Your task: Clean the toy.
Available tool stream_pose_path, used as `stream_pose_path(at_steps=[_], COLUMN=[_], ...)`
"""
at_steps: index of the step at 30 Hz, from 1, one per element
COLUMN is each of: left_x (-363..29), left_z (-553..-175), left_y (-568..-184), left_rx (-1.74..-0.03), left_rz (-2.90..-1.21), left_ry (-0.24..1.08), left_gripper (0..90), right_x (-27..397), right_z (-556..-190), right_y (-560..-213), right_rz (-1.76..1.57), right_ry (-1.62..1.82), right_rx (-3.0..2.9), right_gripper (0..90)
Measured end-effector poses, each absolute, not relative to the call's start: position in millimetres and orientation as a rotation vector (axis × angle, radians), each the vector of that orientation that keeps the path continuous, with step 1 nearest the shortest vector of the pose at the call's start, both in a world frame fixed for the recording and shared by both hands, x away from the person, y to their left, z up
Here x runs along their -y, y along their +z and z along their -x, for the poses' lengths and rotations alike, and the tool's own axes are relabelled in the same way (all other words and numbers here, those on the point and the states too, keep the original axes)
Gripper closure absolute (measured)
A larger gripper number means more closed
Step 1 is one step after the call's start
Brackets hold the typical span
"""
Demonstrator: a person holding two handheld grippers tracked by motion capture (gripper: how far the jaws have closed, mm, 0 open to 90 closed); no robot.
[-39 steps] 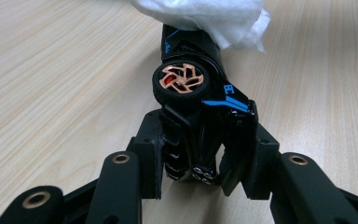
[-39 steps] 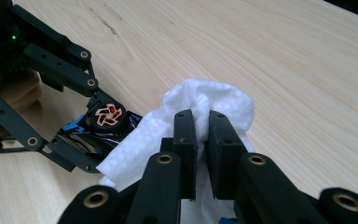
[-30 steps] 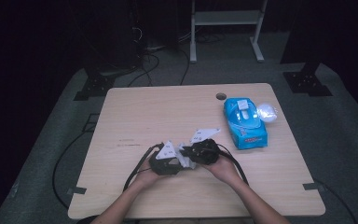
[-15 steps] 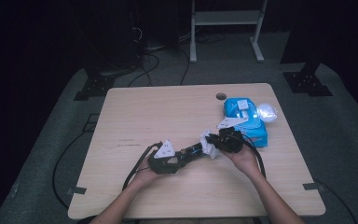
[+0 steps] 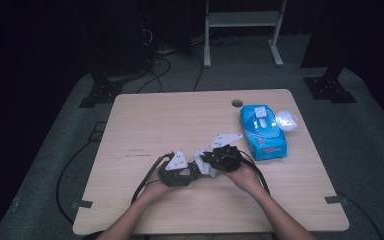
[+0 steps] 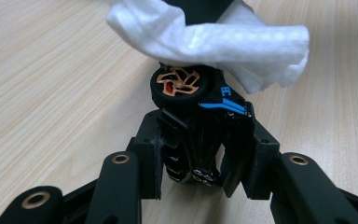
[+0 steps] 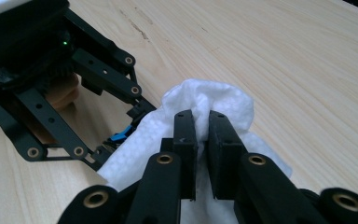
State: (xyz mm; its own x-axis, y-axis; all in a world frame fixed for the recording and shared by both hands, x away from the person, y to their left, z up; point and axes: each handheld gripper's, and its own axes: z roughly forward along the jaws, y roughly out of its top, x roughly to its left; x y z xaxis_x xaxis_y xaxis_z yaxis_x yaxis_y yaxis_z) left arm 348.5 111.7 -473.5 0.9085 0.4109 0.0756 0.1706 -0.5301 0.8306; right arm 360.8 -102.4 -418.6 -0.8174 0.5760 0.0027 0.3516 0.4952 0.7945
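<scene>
Two hand-held grippers meet near the front middle of the bench [image 5: 145,120]. Writing: the toy car [image 6: 200,121] carries a small blue mark beside its wheel, too small to read; the print on the blue wipes pack [image 5: 262,131] at the right of the bench cannot be read either

Left hand-held gripper [image 6: 200,158]: jaws closed part-way, pads pressing the dark body of the toy car on both sides, car held just above the wood. One black wheel with a copper-coloured spoked hub faces the left gripper view, rear of the car toward the camera

Right hand-held gripper [image 7: 200,133]: jaws pressed almost together, pinching a bunched white wipe [image 7: 214,100] between the pads. Wipe hangs around and below the jaw tips

Relation: in the left gripper view the white wipe lies across the far end of the toy car, touching it above the wheel. In the high view the right hand-held gripper [image 5: 215,159] sits just beside the left hand-held gripper [image 5: 194,170], the white bundle between them. Wipes pack lies well apart, beyond the right hand, next to a crumpled clear wrapper [image 5: 286,120]
</scene>
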Motion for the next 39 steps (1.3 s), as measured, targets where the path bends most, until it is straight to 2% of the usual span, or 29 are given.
stream_pose_path(at_steps=[6, 16, 25, 28, 39], left_x=[-108, -117, -120, -121, -125], left_z=[-352, -355, -358, -358, -361], left_y=[-470, -467, -467, -466, -465], left_rx=[-0.398, -0.409, -0.395, -0.402, -0.482], left_rz=[-2.155, -2.143, -2.153, -2.145, -2.091], left_ry=[0.333, 0.334, 0.349, 0.350, 0.275], left_gripper=[57.7, 57.8, 57.8, 57.5, 49.9], right_x=[124, 75, 129, 144, 144], right_z=[-373, -361, -383, -386, -372], right_y=[-422, -421, -415, -418, -421], right_rz=[-0.940, -0.759, -0.930, -0.990, -0.933], right_ry=[1.290, 1.362, 1.175, 1.207, 1.198], right_rx=[-2.459, -2.565, -2.391, -2.381, -2.362], right_gripper=[82.3, 82.3, 82.4, 82.5, 82.4])
